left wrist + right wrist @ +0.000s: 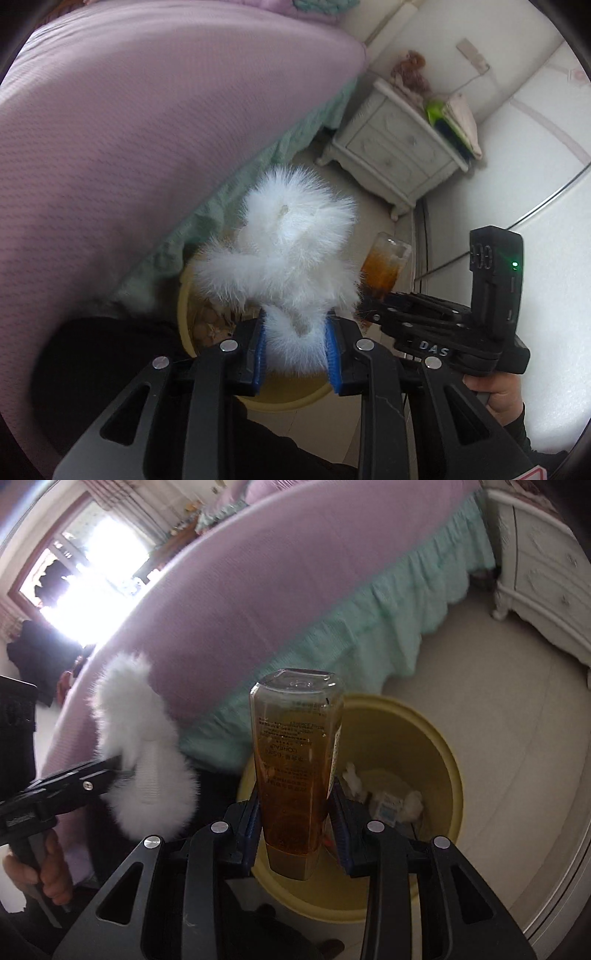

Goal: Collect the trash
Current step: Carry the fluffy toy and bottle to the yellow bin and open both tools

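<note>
Grippers, two: left (pixel 295 345) is clamping one fur piece (pixel 284 251), right (pixel 295 825) one bottle (pixel 295 760), both hanging over one bin's rim (pixel 452 760); bed (pixel 295 590) crowding it, floor (pixel 498 686) opposite lying open.

Fluffy white fur piece (pixel 291 251), glossy clear plastic bottle (pixel 295 760), smooth matt yellow plastic bin (pixel 439 760), ruffled cloth bedskirt (pixel 369 627).

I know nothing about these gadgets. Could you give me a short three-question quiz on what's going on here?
1. True or false: the left hand-held gripper is shut on the white fluffy item.
2. What does the right hand-held gripper hold? A) amber bottle B) book C) spoon
3. What container sits below both, on the floor?

Key: 1 true; 2 A; 3 the yellow bin, already holding scraps.
</note>
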Motion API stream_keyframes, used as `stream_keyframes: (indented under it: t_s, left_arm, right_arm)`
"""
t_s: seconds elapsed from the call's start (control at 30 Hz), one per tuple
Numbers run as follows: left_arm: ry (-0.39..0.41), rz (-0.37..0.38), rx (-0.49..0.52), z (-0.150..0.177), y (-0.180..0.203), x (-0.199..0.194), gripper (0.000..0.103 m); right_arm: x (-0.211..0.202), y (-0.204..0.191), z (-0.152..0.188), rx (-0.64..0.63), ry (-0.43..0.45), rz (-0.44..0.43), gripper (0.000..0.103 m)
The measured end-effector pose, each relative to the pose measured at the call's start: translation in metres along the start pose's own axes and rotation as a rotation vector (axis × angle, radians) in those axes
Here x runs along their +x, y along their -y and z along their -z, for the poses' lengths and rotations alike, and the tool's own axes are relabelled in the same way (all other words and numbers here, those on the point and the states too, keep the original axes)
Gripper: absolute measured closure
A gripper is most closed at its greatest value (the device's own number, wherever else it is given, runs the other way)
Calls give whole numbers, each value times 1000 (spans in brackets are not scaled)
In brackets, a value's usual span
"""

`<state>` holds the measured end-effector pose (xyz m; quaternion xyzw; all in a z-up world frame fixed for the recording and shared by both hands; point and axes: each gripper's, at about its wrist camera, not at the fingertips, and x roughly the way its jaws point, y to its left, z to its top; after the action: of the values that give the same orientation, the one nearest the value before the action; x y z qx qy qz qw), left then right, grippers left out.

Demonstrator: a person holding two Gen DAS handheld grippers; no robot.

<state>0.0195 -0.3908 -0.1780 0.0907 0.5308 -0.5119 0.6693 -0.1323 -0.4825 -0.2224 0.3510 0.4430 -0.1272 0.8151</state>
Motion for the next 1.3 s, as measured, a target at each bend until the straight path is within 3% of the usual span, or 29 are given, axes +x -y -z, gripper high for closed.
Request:
stream_keyframes:
  t_s: [0.2,0.37,0.87,0.9,0.97,1.03,1.3]
  left_arm:
    - [-51,-12,20,10,6,20,77]
    - [-68,-35,32,13,2,24,77]
    - [-130,-37,73,11,21,53,76]
    - [-138,-34,71,10,22,55,72]
    - [-141,-36,77,9,23,59,42]
    - [-107,-45,83,8,25,57,30]
    - [-111,-58,57,2,18,51,26]
  right_arm:
    - [14,18,10,14,-40,58,68]
    - [7,20,12,-1,-9,48,54]
    - [-24,36,12,41,33,8,54]
    - [-25,37,12,46,39,8,54]
    - [-28,39,13,51,46,6,54]
    - [-29,41,12,57,51,9,54]
    - [-28,38,11,58,44,-8,54]
